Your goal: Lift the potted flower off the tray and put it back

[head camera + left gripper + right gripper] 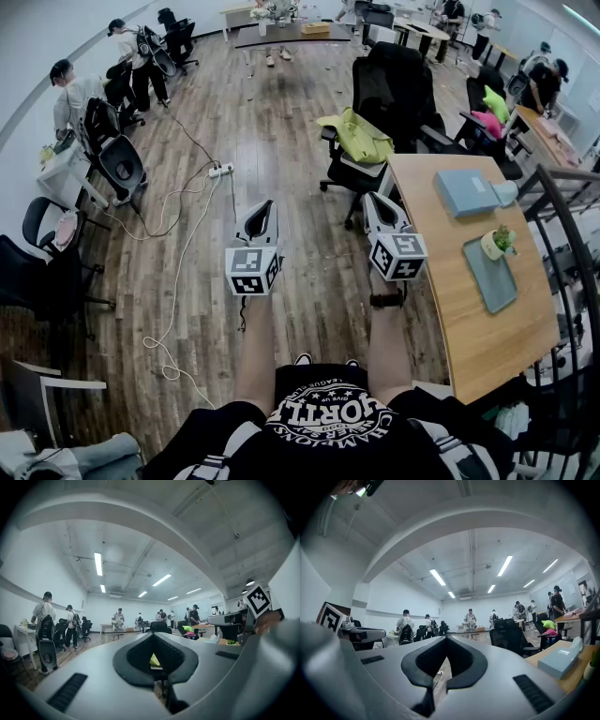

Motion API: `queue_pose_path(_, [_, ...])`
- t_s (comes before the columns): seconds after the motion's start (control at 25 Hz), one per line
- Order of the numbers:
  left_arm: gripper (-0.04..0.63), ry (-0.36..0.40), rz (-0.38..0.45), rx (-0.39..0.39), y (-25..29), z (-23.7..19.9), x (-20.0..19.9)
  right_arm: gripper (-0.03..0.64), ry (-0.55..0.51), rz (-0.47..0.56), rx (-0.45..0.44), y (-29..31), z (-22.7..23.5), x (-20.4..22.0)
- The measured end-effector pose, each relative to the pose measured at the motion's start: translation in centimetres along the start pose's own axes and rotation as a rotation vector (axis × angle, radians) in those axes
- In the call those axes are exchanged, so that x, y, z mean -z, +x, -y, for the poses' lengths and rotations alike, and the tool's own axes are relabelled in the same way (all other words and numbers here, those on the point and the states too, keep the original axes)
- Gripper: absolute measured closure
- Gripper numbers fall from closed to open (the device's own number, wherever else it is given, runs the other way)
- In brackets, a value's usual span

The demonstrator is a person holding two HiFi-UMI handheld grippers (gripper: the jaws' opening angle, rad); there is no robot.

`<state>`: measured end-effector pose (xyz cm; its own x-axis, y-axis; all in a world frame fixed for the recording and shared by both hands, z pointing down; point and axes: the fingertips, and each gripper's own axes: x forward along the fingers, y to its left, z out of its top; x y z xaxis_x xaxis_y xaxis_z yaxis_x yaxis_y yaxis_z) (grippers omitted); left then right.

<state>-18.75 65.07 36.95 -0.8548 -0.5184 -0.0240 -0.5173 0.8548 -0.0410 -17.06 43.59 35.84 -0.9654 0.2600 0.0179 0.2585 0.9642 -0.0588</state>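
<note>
I see the left hand-held gripper (264, 208) and the right hand-held gripper (376, 201) both pressed together and empty. The potted flower (497, 244) sits on the tray (494, 281) on the counter (436, 281).

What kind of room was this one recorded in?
Probably an open-plan office or lab: office chairs, a wooden desk bearing the potted flower and tray, and people at tables along the walls.

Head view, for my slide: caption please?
Left gripper and right gripper shut, empty, over floor; potted flower sits on tray.
</note>
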Motion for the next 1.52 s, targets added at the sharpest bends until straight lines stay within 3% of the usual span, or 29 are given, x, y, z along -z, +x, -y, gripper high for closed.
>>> queue_pose_path(0.24, [0.578,-0.040,-0.003,0.052,-0.5,-0.7,1.4,0.597,0.045,-0.001,0.029,-0.1,-2.2,2.0])
queue_pose_path(0.52, [0.578,-0.053,-0.012,0.140,-0.1,1.2,2.7,0.597,0.062,-0.036,0.116,-1.7,-1.7,3.4])
queue_pose_path(0.8, [0.578,-0.052,-0.035,0.171,2.2,1.9,3.8,0.597,0.131,-0.044,0.157,-1.2,0.3,5.1])
queue_pose_path(1.16, [0.578,-0.070,-0.076,0.243,11.1,9.0,4.2,0.597,0.214,-0.016,0.194,-1.0,10.2,5.0])
queue_pose_path(1.52, [0.578,-0.033,-0.066,0.467,23.4,24.2,2.4,0.597,0.257,0.033,0.345,-5.1,25.5,3.8])
